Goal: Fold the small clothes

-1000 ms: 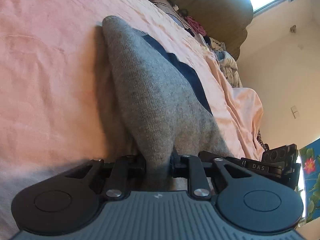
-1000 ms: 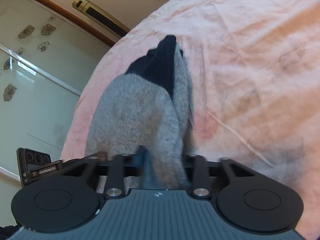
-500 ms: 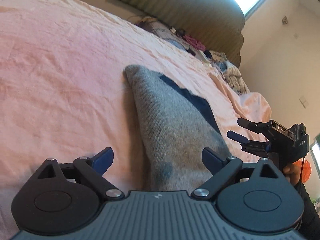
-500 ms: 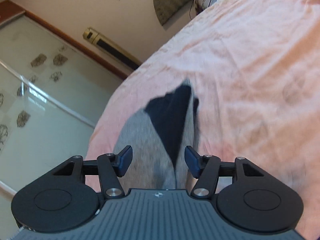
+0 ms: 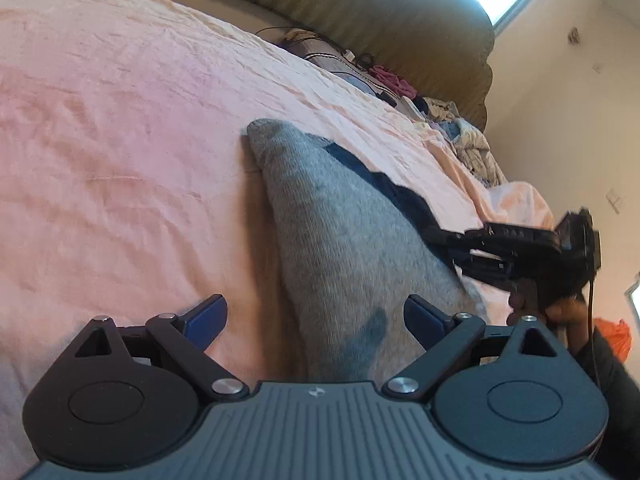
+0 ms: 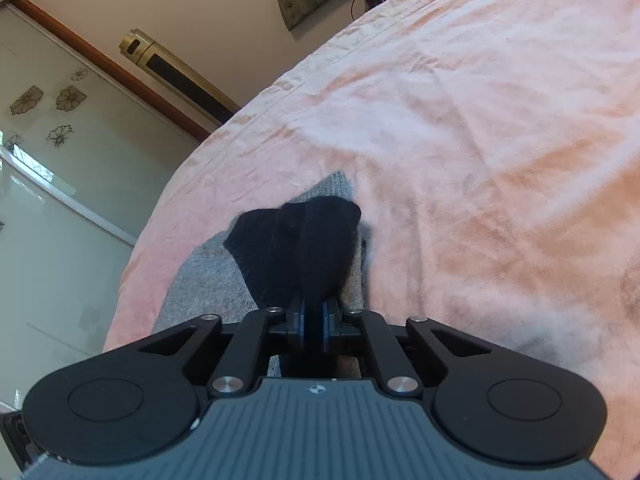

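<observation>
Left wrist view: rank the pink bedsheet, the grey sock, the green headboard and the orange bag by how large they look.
1. pink bedsheet
2. grey sock
3. green headboard, though it sits farther from the camera, so its true size is unsure
4. orange bag, only partly visible

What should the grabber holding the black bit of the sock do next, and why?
Probably lift the black cuff and carry it over the grey sock toward its toe. The right gripper is shut on it, the left gripper open, the sock flat.
</observation>
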Demonstrator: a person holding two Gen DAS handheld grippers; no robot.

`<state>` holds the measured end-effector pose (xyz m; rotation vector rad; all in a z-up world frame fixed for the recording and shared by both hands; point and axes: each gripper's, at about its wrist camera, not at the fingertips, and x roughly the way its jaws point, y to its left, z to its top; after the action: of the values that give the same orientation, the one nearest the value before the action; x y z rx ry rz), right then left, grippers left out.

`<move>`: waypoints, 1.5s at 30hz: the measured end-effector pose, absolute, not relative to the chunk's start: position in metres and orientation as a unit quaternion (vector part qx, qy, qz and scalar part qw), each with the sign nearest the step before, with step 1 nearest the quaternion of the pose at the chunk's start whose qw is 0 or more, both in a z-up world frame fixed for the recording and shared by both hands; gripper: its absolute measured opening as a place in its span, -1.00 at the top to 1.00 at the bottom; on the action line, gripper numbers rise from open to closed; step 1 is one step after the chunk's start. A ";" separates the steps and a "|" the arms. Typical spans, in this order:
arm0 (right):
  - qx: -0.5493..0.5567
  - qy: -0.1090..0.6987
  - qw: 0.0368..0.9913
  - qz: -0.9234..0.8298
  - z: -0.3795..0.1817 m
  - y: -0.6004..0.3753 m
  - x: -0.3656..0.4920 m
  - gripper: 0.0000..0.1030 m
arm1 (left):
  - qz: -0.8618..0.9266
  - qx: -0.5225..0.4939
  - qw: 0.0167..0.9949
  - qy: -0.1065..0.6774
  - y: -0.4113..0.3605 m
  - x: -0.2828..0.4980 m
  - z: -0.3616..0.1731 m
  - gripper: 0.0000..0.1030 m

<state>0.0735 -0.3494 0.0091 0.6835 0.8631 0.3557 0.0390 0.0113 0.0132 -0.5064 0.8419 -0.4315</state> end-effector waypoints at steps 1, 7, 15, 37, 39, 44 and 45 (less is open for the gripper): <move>0.333 0.401 0.837 0.167 0.014 -0.354 0.069 -0.13 | -0.206 -0.266 0.851 0.403 0.017 0.048 0.012 -0.86; 0.356 0.416 0.823 0.153 0.006 -0.369 0.072 -0.50 | -0.235 -0.415 0.763 0.435 0.028 0.103 -0.015 -0.86; 0.310 0.421 0.831 0.191 0.001 -0.314 0.103 0.47 | -0.184 -0.323 0.807 0.458 -0.005 0.143 -0.008 0.41; 0.299 0.442 0.804 0.262 0.000 -0.282 0.019 -0.34 | -0.212 -0.326 0.816 0.428 0.059 0.037 -0.001 -0.32; 0.283 0.464 0.796 0.266 -0.004 -0.273 0.021 0.44 | -0.217 -0.308 0.810 0.450 0.046 0.036 -0.004 0.39; 0.246 0.447 0.809 0.290 0.015 -0.272 0.006 0.60 | -0.231 -0.308 0.807 0.447 0.050 0.024 0.007 0.72; 0.242 0.444 0.810 0.296 0.018 -0.276 0.001 0.60 | -0.233 -0.306 0.808 0.446 0.054 0.018 0.011 0.72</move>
<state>0.0011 -0.2760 0.0185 0.5168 0.9495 0.6325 0.0183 0.0536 0.0106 -0.6541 0.9530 -0.4978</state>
